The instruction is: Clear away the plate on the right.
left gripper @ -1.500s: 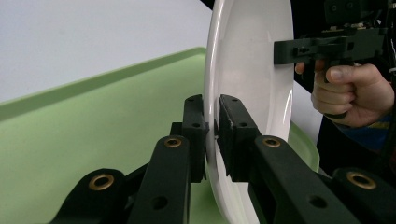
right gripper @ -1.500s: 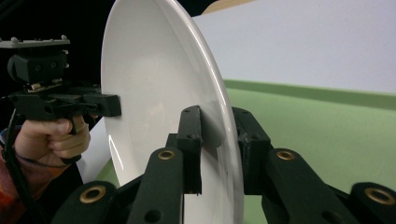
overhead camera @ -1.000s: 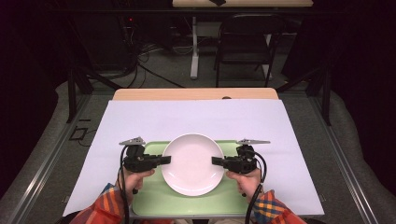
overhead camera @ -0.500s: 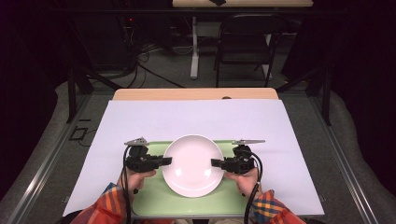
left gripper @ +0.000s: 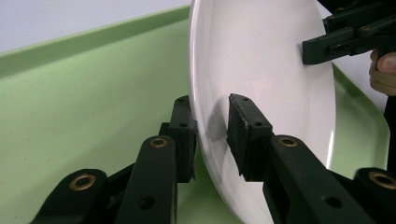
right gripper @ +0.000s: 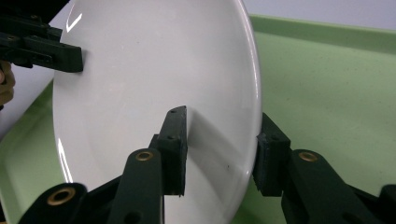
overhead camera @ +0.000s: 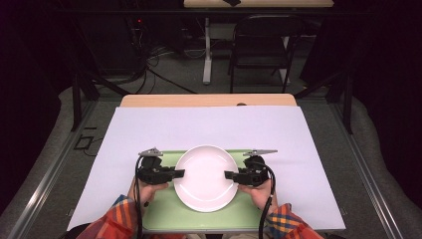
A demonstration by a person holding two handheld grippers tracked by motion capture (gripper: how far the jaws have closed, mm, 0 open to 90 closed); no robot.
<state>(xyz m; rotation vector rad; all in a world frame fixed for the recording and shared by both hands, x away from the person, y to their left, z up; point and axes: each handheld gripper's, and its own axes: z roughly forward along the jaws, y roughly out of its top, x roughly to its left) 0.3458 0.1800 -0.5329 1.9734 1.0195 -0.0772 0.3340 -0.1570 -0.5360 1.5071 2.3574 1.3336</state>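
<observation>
High view
Plate: white, lying flat on the green tray, which sits on a white sheet over the table.
Left gripper: at the plate's left rim, jaws pointing inward.
Right gripper: at the plate's right rim, opposite the left one.

Left gripper view
Jaws: astride the plate rim, one under it, one over the inside face; they have just been opening, and a gap shows between the upper pad and the plate.
Far side: the right gripper at the opposite rim.

Right gripper view
Jaws: astride the plate rim, just been opening; the inner pad stands off the surface.
Tray: beneath the plate.
</observation>
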